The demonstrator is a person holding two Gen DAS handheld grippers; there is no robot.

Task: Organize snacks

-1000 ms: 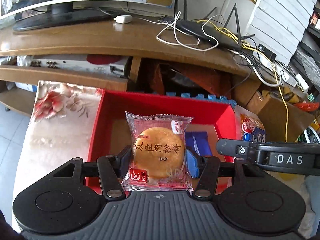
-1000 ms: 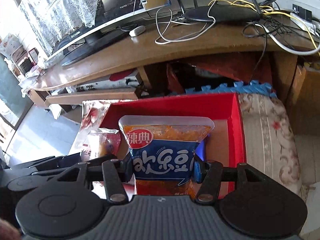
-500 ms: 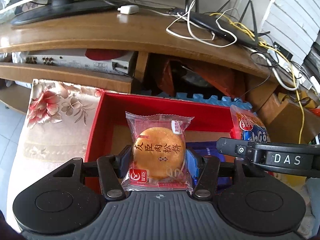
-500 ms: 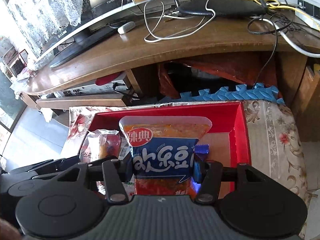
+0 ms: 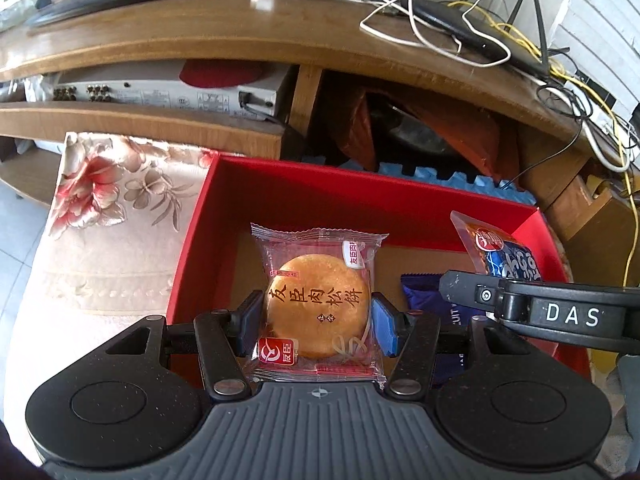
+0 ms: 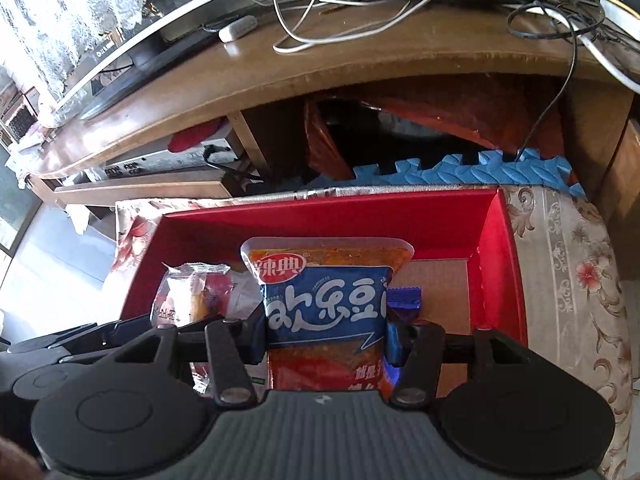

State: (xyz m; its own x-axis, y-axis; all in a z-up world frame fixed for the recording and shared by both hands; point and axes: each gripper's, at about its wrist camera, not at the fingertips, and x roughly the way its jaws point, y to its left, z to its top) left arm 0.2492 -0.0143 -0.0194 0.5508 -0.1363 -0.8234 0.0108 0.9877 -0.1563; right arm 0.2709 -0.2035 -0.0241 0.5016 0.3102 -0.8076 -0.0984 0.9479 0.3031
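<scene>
My left gripper [image 5: 318, 322] is shut on a clear packet holding a round golden cake [image 5: 318, 304], held upright over the left part of the red box [image 5: 304, 192]. My right gripper [image 6: 326, 334] is shut on a blue and orange snack pouch [image 6: 326, 300], held upright over the same red box [image 6: 496, 264]. In the left wrist view the pouch [image 5: 504, 252] and the right gripper's black finger show at the right. A dark blue wrapped snack [image 5: 424, 296] lies on the box's cardboard floor. The cake packet [image 6: 192, 296] shows at the left in the right wrist view.
The red box sits on a floral cloth [image 5: 104, 240]. Behind it stands a wooden desk [image 5: 240, 36] with a monitor, a router and tangled cables [image 5: 460, 28]. Blue foam [image 6: 480, 172] and dark clutter lie under the desk; a silver device [image 5: 160, 94] sits on the shelf.
Both grippers have moved forward and down toward the red box, each still holding its snack. The box and the desk now look closer.
</scene>
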